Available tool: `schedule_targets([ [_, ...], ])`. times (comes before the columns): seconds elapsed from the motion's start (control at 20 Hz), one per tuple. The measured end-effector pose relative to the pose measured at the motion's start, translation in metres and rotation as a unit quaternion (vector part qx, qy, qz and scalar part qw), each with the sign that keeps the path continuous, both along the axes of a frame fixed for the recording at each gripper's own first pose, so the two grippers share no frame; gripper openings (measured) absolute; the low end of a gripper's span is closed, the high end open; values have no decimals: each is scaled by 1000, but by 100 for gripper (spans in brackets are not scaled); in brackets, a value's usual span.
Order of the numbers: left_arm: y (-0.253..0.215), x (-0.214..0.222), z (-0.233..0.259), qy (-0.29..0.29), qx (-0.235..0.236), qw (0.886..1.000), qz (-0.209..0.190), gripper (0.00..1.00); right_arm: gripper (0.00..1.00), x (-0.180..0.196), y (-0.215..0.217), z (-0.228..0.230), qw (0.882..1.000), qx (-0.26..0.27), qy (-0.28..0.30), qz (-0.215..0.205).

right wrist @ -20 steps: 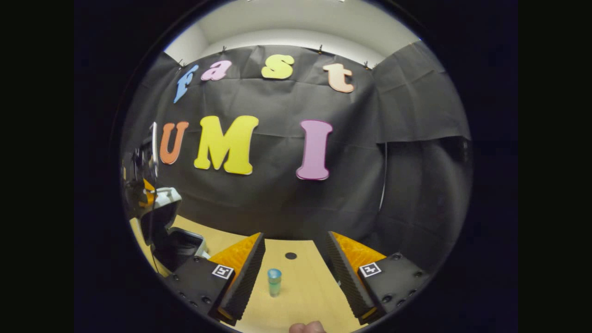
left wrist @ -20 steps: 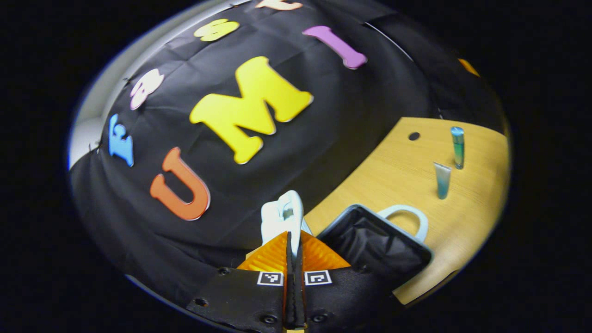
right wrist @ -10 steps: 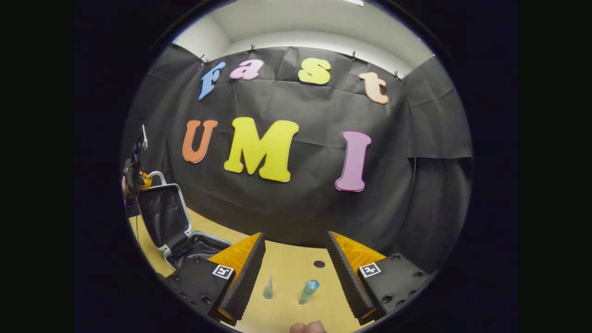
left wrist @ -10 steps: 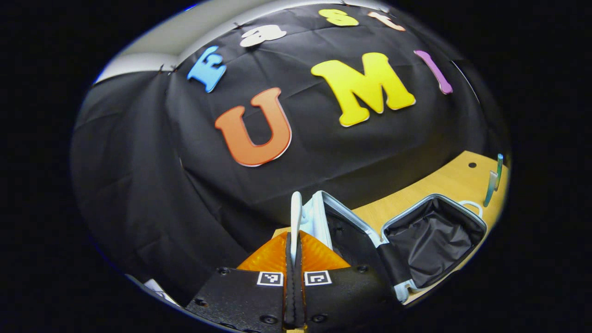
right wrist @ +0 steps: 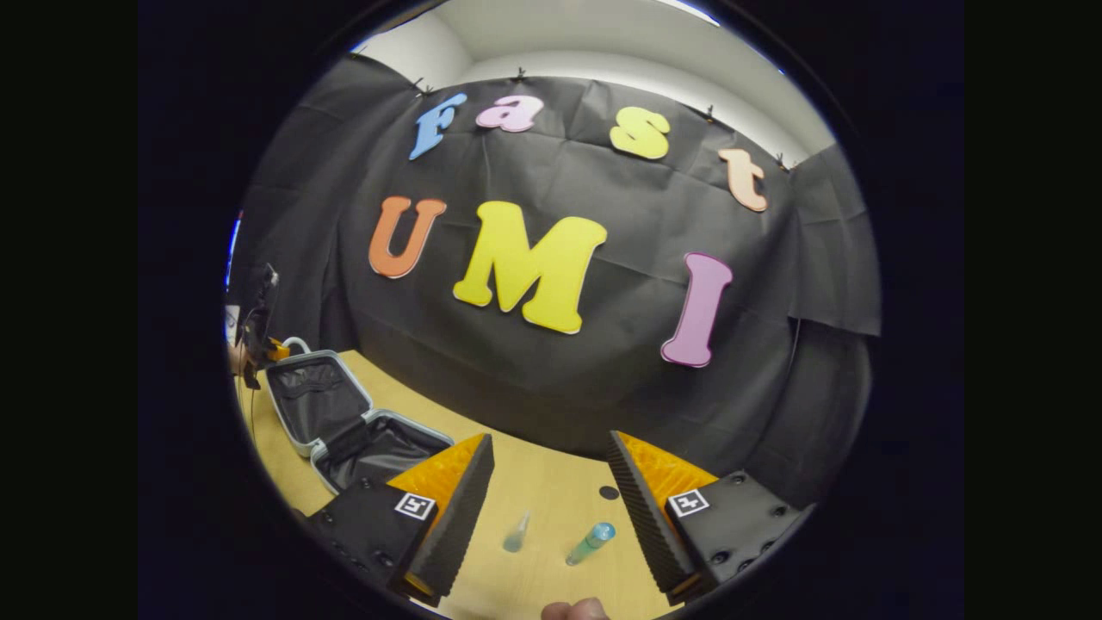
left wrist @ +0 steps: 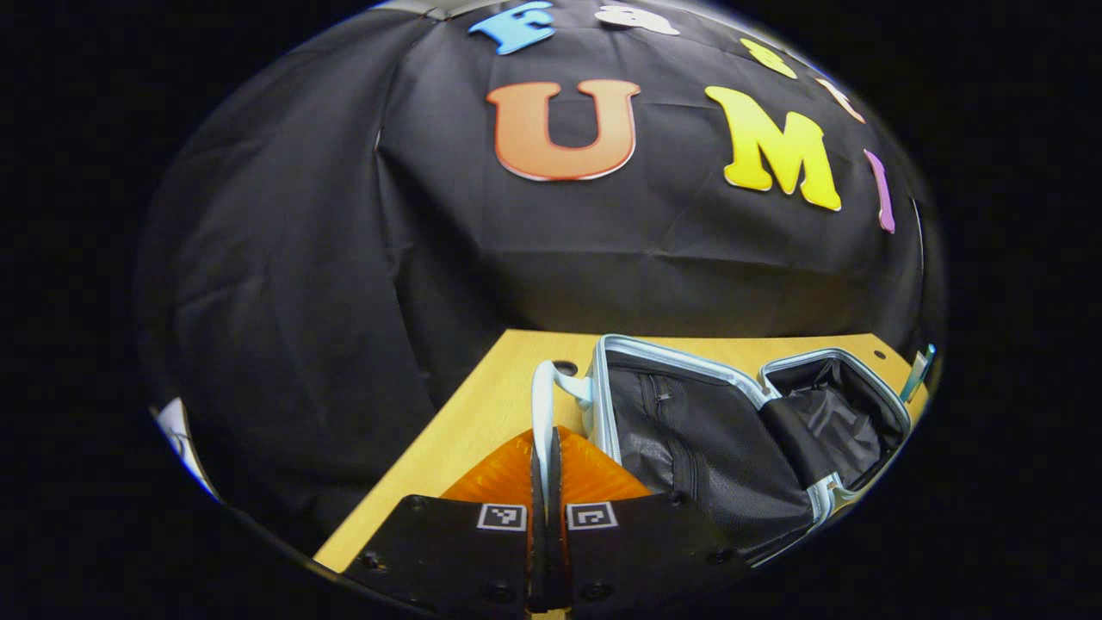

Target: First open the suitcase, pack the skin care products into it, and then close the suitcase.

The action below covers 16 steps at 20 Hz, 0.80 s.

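Right gripper view sets the clear tube (right wrist: 516, 532) and capped bottle (right wrist: 591, 543) upright on the bench (right wrist: 551, 499) between parted, empty jaws; leftward lies the open suitcase (right wrist: 344, 422), its handle (left wrist: 542, 413) clenched by the left gripper (left wrist: 546, 465).

a wooden table (right wrist: 551, 504) (a small dark hole (right wrist: 609, 492) in it), black cloth wall (right wrist: 594, 379) behind.

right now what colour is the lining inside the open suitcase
Black, with a pale blue-white rim around each half of the suitcase; it shows best in the left gripper view.
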<state>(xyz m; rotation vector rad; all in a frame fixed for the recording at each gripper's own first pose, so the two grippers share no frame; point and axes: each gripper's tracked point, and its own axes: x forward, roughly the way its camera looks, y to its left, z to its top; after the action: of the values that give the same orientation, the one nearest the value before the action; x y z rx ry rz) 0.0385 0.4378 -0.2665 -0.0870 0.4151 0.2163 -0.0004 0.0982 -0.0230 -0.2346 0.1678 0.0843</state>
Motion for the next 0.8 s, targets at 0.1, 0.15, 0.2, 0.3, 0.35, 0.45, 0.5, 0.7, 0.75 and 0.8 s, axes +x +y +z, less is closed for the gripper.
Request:
schedule_targets([
  [0.1,3,-9,-26,5,-37,999,5,3,80,1,3,1,1000,0,3,2],
  [0.15,5,-10,-35,7,-57,998,8,4,80,1,6,2,1000,4,3,3],
  [0.2,6,-11,-46,17,-64,998,12,5,79,2,8,3,1000,3,3,4],
  [0.3,8,-15,-54,18,-68,997,15,16,80,1,13,3,1000,4,3,9],
  [0.35,12,-12,-54,17,-66,997,20,9,79,1,14,3,1000,5,3,10],
  [0.45,17,-16,-50,20,-55,998,32,39,80,0,15,3,1000,12,4,11],
  [0.5,17,-19,-44,19,-52,998,38,35,80,-1,15,3,1000,17,4,11],
  [0.7,-6,-33,23,-27,-20,998,51,95,79,-1,11,5,999,49,-6,5],
  [0.75,-20,-36,46,-48,-7,997,52,98,79,-2,7,4,998,58,-9,0],
  [0.8,-39,-39,69,-64,10,997,45,98,80,-2,3,5,998,66,-12,-7],
])
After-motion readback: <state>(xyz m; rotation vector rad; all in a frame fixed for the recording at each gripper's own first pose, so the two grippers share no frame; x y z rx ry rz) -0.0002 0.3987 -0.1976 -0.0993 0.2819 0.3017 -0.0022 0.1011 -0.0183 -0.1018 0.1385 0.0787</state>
